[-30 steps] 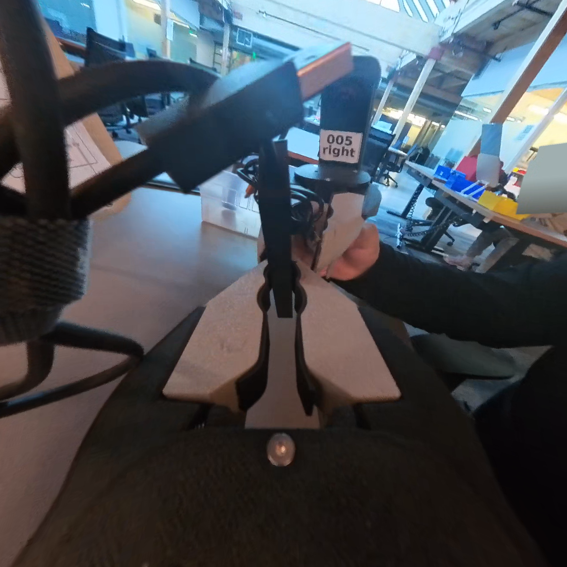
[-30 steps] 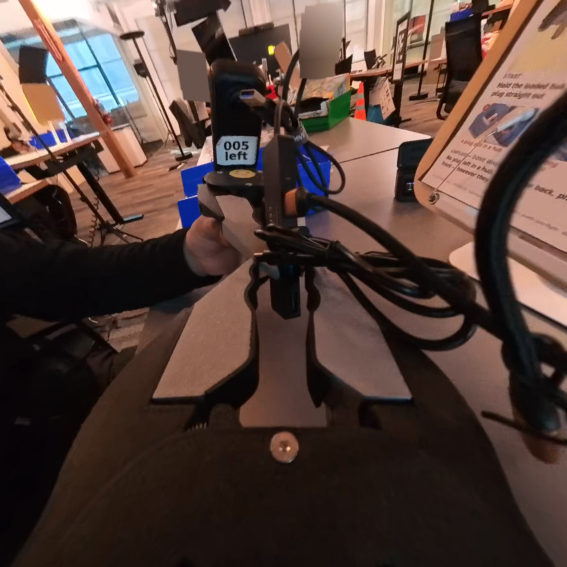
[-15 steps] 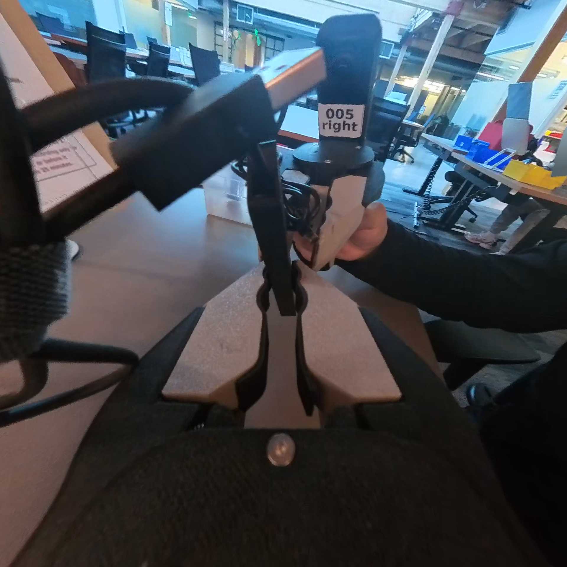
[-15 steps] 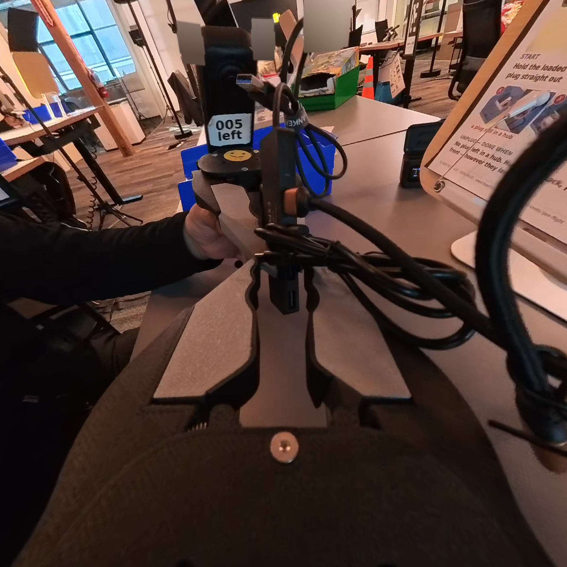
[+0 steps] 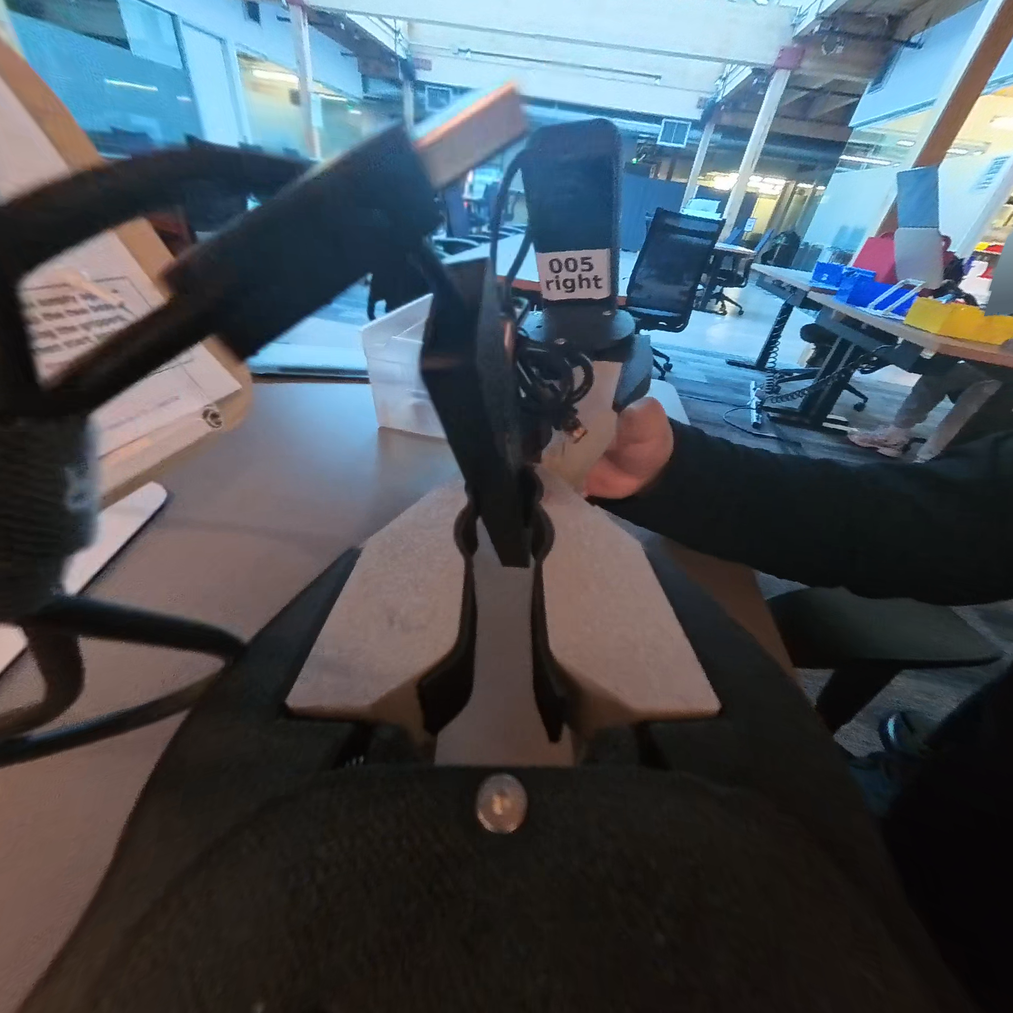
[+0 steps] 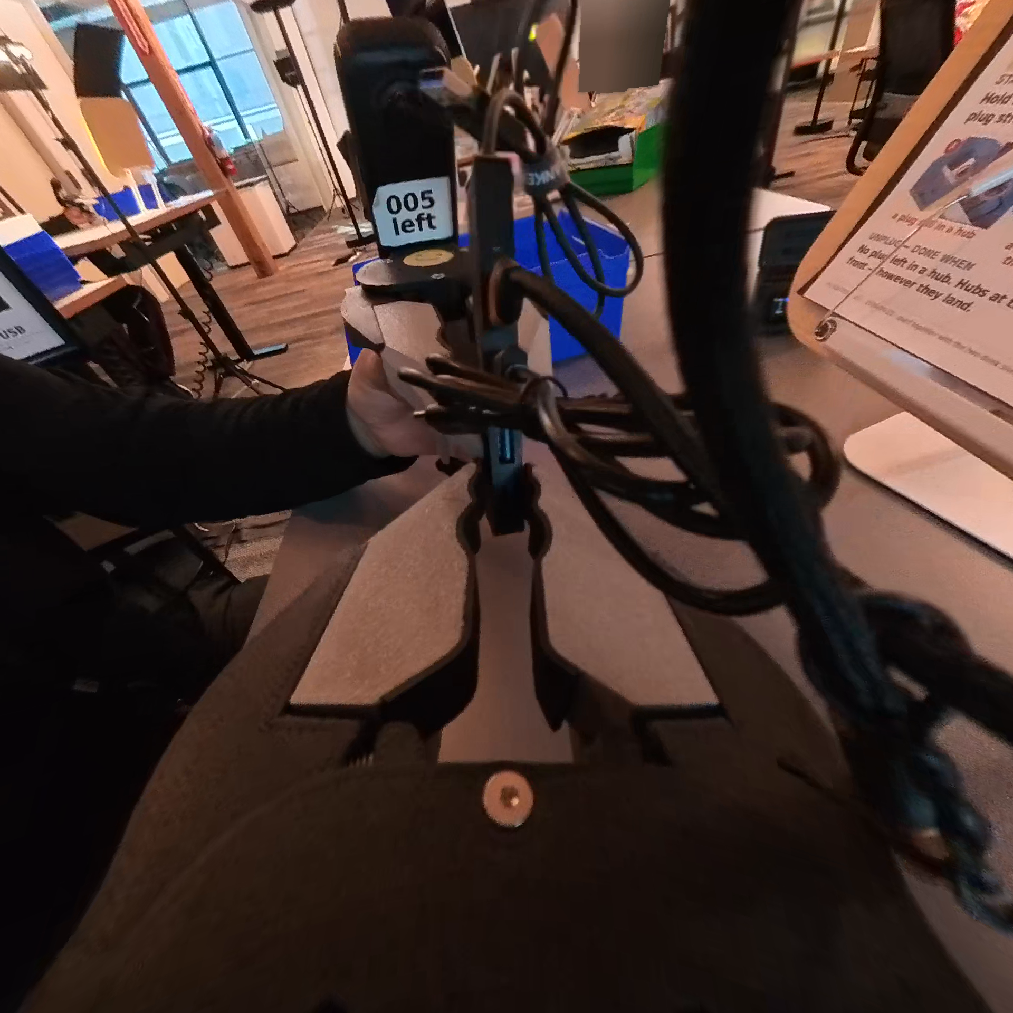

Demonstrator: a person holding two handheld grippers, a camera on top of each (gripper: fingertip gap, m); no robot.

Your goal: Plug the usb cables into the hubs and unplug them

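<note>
Both hand-held grippers were clamped on the same slim black USB hub [image 6: 496,329], held upright in the air between them above the grey tabletop [image 5: 263,493]. The left hand-held gripper [image 5: 503,534] pinched one end of it, its jaws nearly closed on the dark body; the right hand-held gripper [image 6: 504,507] gripped the other end. A thick black USB cable [image 6: 592,351] was plugged into the hub's side and looped out to the right. Only the left wrist view showed a large blurred black plug with a metal tip [image 5: 329,235] close to the lens, and a clear plastic box [image 5: 394,356], contents unclear. Only the right wrist view showed a blue bin [image 6: 581,296] behind the hub and a tied bundle of black cables [image 6: 548,411]. A propped instruction board [image 6: 904,246] bounded the tabletop on the right.
</note>
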